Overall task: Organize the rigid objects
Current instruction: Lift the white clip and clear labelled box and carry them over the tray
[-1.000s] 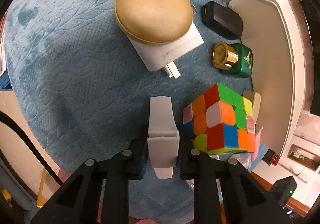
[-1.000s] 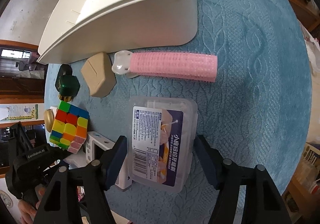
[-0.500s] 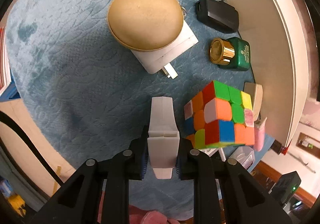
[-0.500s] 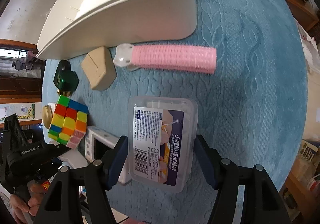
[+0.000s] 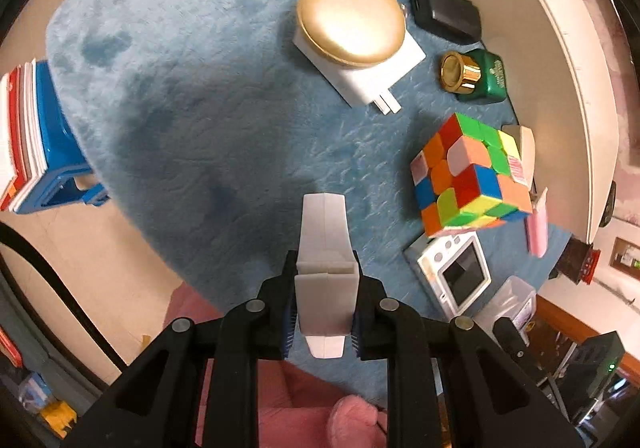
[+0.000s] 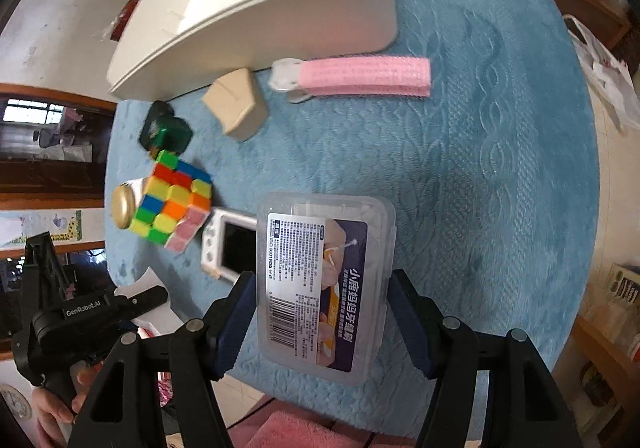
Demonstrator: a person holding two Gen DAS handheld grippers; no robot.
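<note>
Barely begun: left gripper [image 5: 324, 322] clamped on white clip [image 5: 325, 244], right gripper [image 6: 322, 314] on clear box [image 6: 324, 288]; bin [image 6: 280, 20] far off, cube [image 6: 172, 204] and others left.

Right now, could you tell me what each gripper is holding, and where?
Left gripper pinches a white plastic piece near its lower end; right gripper clamps the clear floss-pick box across its long sides.

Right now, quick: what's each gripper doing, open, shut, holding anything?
Left gripper: shut on the white plastic piece.
Right gripper: shut on the clear floss-pick box.
</note>
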